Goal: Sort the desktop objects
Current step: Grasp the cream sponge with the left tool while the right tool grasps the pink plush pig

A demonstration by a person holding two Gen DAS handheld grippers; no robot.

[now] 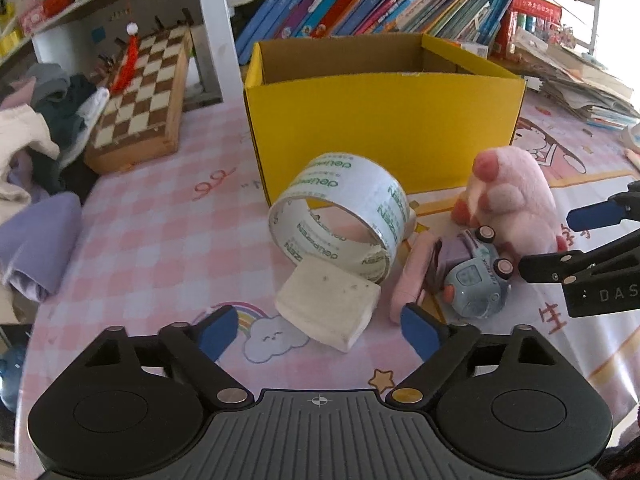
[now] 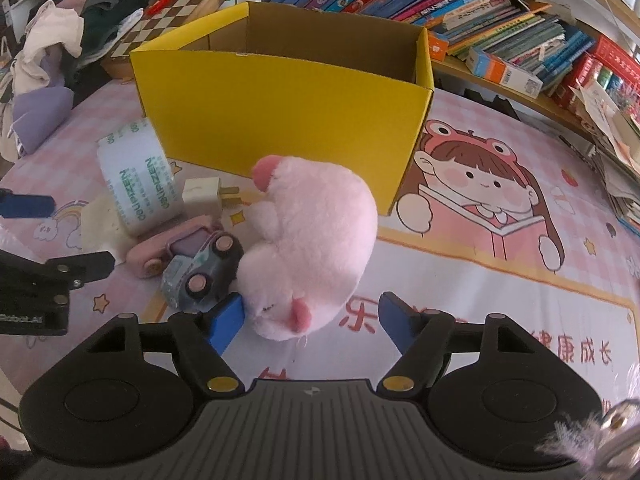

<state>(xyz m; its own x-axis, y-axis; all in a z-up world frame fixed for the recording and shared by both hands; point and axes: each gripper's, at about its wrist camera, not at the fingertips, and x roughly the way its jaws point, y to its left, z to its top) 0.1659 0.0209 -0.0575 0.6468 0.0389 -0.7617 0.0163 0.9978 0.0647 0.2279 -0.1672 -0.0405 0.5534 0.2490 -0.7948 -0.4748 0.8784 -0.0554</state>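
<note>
An open yellow cardboard box (image 1: pixel 380 128) (image 2: pixel 280 108) stands at the back of the pink tablecloth. In front of it lie a roll of clear printed tape (image 1: pixel 340 216) (image 2: pixel 138 178), a cream eraser block (image 1: pixel 328 312), a white plug adapter (image 2: pixel 202 196), a pink toy car (image 2: pixel 168 248), a blue-grey toy car (image 1: pixel 476 280) (image 2: pixel 204 272) and a pink plush pig (image 1: pixel 512 204) (image 2: pixel 308 248). My left gripper (image 1: pixel 320 330) is open, just short of the eraser. My right gripper (image 2: pixel 312 320) is open around the plush's near end, its left fingertip (image 2: pixel 228 318) touching the fur.
A wooden chessboard (image 1: pixel 140 92) and a heap of clothes (image 1: pixel 36 136) sit at the left. Leaning books (image 1: pixel 360 4) fill the shelf behind the box, and paper stacks (image 1: pixel 576 84) lie at the right. The printed tablecloth (image 2: pixel 500 240) spreads out right of the plush.
</note>
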